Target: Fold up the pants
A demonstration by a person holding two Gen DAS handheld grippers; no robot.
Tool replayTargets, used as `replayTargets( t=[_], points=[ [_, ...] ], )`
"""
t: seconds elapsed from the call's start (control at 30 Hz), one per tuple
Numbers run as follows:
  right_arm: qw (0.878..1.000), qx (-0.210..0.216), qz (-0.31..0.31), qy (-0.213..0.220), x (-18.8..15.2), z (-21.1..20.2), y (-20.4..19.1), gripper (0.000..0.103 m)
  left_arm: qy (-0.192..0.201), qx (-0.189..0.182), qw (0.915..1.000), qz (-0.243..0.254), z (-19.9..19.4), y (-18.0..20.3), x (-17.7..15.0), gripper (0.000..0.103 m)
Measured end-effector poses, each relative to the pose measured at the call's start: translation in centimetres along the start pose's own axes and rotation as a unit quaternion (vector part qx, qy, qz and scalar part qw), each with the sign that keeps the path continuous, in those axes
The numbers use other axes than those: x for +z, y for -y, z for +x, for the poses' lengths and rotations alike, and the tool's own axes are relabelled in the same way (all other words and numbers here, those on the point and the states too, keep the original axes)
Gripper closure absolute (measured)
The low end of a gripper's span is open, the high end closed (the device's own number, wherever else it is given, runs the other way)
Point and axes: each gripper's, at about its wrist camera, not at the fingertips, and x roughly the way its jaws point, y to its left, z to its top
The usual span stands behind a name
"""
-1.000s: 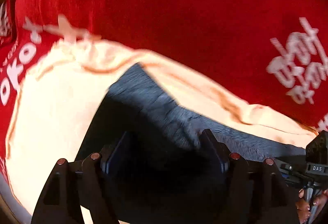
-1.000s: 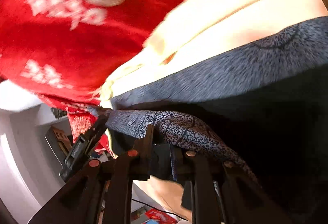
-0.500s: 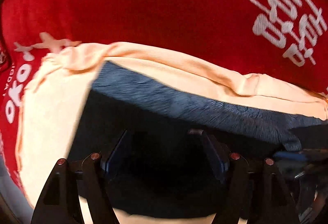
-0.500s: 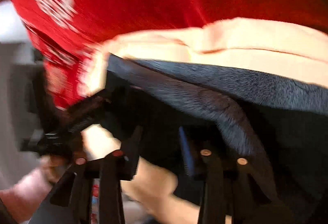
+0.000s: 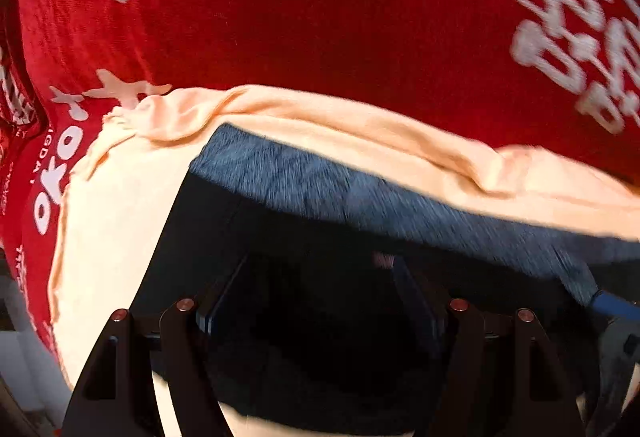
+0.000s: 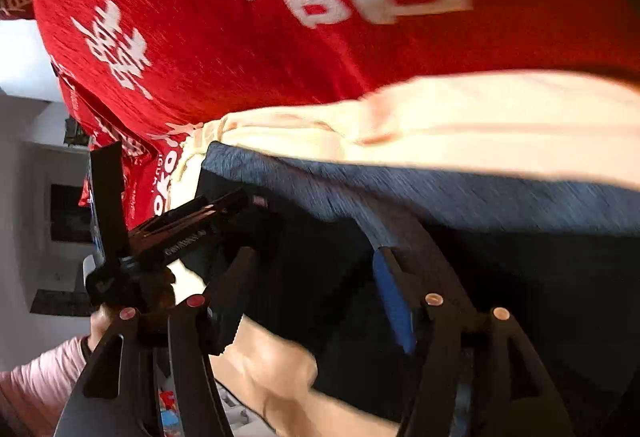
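The dark blue-grey patterned pants (image 5: 320,181) lie on a pale peach cloth (image 5: 120,221), their folded edge running across the view. My left gripper (image 5: 320,269) is open, its fingers spread wide low over the dark fabric. In the right wrist view the pants (image 6: 460,193) fill the right half. My right gripper (image 6: 316,257) is open, its fingers spread over the pants, with nothing between them. The left gripper (image 6: 192,225) shows at the pants' left corner there; what its tips touch is hidden.
A red cloth with white lettering (image 5: 320,17) covers the surface beyond the peach cloth, also in the right wrist view (image 6: 240,37). The person's hand and pink sleeve (image 6: 44,377) are at lower left. A pale room with shelves lies off the left edge (image 6: 32,157).
My right gripper, shut on a pants fold a second ago, has opened and the fold has dropped. The pants edge now lies flatter on the peach cloth. Both views have shifted.
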Motion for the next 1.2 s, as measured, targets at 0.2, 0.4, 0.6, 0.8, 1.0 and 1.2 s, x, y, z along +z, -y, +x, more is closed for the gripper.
replayTargets(
  t=[0.2,0.4,0.6,0.8,1.0,1.2],
  points=[
    [0.998,-0.016,0.04,0.038,-7.3,-6.9,3.7,0.039,-0.036,-0.056,0.997,0.038,-2.8,3.1,-5.3,0.029],
    [0.988,-0.054,0.136,0.052,-15.8,-11.9,8.6,0.039,-0.057,-0.121,0.9879,0.079,-5.5,7.6,-10.7,0.029],
    [0.972,-0.083,0.209,0.074,-24.2,-14.8,11.5,0.031,-0.039,-0.15,0.9824,0.104,-8.3,11.5,-15.0,0.008],
    [0.956,-0.11,0.254,0.096,-31.7,-16.1,13.9,0.031,-0.029,-0.16,0.9785,0.127,-9.9,13.9,-18.8,0.008],
    [0.938,-0.13,0.298,0.122,-36.9,-18.9,17.0,0.031,-0.021,-0.161,0.9745,0.155,-12.0,14.3,-21.8,0.008],
    [0.926,-0.173,0.311,0.125,-39.0,-21.3,20.7,0.031,-0.042,-0.192,0.9689,0.151,-11.3,17.7,-22.7,0.008]
  ],
)
